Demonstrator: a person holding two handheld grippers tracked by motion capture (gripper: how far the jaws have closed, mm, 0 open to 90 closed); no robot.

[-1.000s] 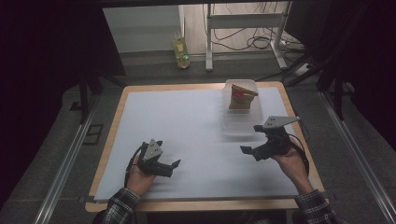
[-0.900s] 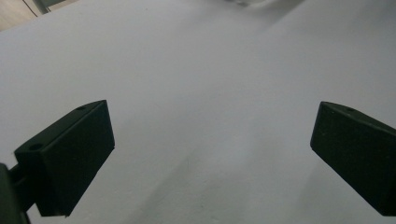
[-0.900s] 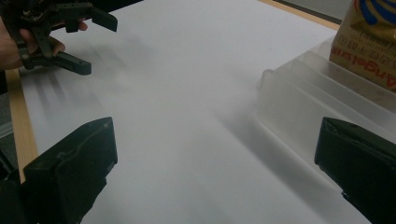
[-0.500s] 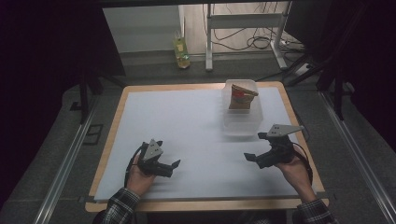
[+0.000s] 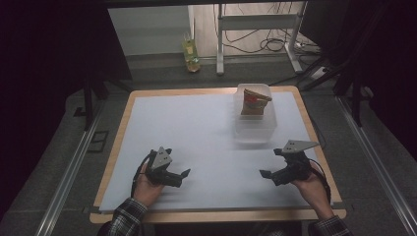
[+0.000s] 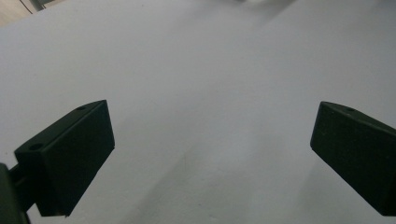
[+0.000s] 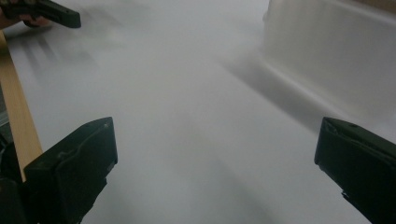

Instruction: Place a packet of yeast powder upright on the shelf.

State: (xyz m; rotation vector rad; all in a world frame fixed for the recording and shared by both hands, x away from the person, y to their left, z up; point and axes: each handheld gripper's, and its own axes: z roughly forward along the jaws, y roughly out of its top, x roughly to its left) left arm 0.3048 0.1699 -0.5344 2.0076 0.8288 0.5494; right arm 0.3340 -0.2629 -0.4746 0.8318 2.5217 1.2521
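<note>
The clear plastic tub (image 5: 254, 123) sits toward the two o'clock part of the white table (image 5: 196, 132), near its far right edge, and a brown snack bag (image 5: 254, 102) with a red label stands upright inside it, leaning a little against the far wall. Nearest to it is the right gripper (image 5: 271, 166), held low at about five o'clock, just short of the tub's near wall; its jaws stand wide apart with nothing between them, and in the right gripper view the pale flank of the tub (image 7: 336, 60) rises at the upper right, blurred. The left gripper (image 5: 183, 176) rests at about seven o'clock, well apart from the tub, its jaws likewise spread and empty over bare table (image 6: 201, 70). Judging by how things lie, the bag is in place and neither tool is engaged with it. The risks from here look modest — the tub seems light and the sheet smooth, so a gripper swinging across at low height could knock the near wall and skate the whole tub toward the far edge. The bag stands tall and narrow in it, so the same bump would likely tip it over the rim. A reach in from above with jaws this wide could also catch the tub's lip rather than the bag.
</note>
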